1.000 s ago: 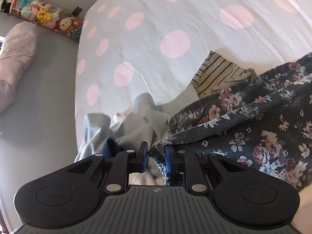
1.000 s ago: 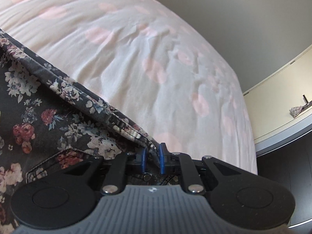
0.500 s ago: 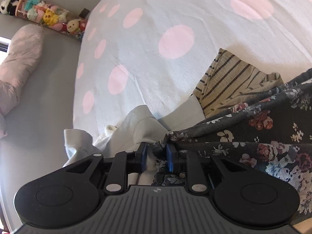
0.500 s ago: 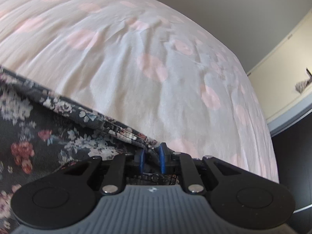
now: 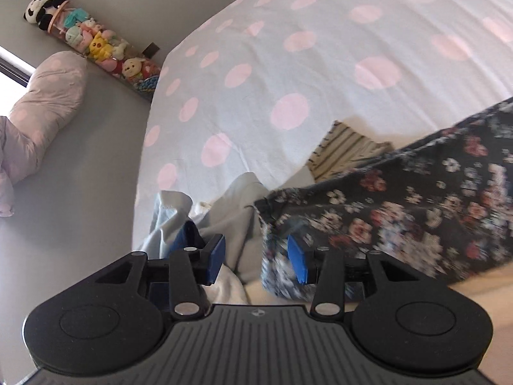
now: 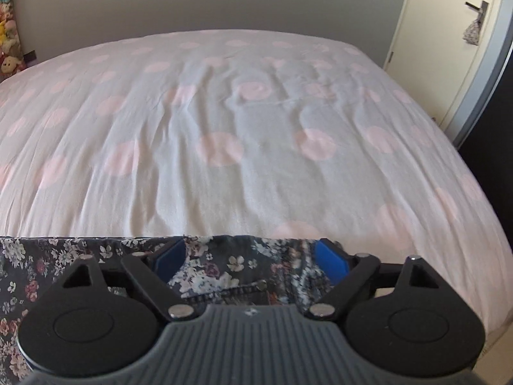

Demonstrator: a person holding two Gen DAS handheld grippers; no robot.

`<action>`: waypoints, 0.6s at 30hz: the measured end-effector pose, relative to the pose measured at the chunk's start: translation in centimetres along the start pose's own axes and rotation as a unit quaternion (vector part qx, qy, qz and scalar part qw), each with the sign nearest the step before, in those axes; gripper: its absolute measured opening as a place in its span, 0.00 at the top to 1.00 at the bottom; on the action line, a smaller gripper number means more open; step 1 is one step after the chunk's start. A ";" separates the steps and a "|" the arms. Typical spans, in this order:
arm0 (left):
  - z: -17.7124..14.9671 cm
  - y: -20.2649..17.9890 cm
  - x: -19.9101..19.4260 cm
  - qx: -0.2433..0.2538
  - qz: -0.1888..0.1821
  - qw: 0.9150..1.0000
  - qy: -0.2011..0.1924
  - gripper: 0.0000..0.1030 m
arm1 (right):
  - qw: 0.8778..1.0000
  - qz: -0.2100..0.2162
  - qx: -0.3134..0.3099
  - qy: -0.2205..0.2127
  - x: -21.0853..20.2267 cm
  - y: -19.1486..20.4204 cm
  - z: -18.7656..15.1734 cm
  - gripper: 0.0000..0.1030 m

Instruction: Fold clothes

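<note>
A dark floral garment (image 5: 416,211) lies on the bed sheet with pink dots (image 5: 288,64), stretching right from my left gripper (image 5: 256,260). That gripper's jaws are opening. The garment's blurred corner sits by the right pad, and nothing is pinched. Under the left pad lies a pale grey garment (image 5: 231,211). In the right wrist view the floral garment (image 6: 32,272) lies along the near edge of the sheet (image 6: 256,128). My right gripper (image 6: 250,256) hovers over its hem, jaws opening wide. Fabric shows between the blue pads (image 6: 330,258) but is not gripped.
A striped garment (image 5: 346,149) lies folded beyond the floral one. Left of the bed are a grey surface (image 5: 80,208), a pink bundle of bedding (image 5: 48,96) and a tube of plush toys (image 5: 96,41). A door (image 6: 442,48) stands past the bed's right corner.
Both grippers were shut on the floral garment's edge and have let it go, spreading their jaws and rising. The right view has rolled level, and the garment has dropped onto the bed.
</note>
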State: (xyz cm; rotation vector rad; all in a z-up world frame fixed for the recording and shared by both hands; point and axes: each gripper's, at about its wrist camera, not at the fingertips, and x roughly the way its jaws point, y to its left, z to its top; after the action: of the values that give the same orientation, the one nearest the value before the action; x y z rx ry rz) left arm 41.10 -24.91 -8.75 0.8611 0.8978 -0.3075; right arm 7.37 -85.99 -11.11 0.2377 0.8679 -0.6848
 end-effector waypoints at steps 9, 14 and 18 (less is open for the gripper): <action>-4.2 3.0 -4.5 -0.111 -0.077 0.990 -0.037 0.54 | 0.994 0.076 0.055 -0.052 -7.4 1.9 -8.8 0.36; -5.8 4.8 -4.9 -0.199 -0.116 0.972 -0.045 0.54 | 0.987 0.107 0.102 -0.060 -8.6 6.7 -15.1 0.40; -6.4 5.0 -3.3 -0.241 -0.110 0.964 -0.037 0.52 | 0.977 0.127 0.157 -0.067 -7.7 10.5 -17.5 0.45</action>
State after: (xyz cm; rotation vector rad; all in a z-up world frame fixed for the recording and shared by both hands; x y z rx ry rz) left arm 38.39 -17.20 -5.61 0.2980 0.9473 -0.2940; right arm -0.29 -66.46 -17.15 0.5700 0.5839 -0.5878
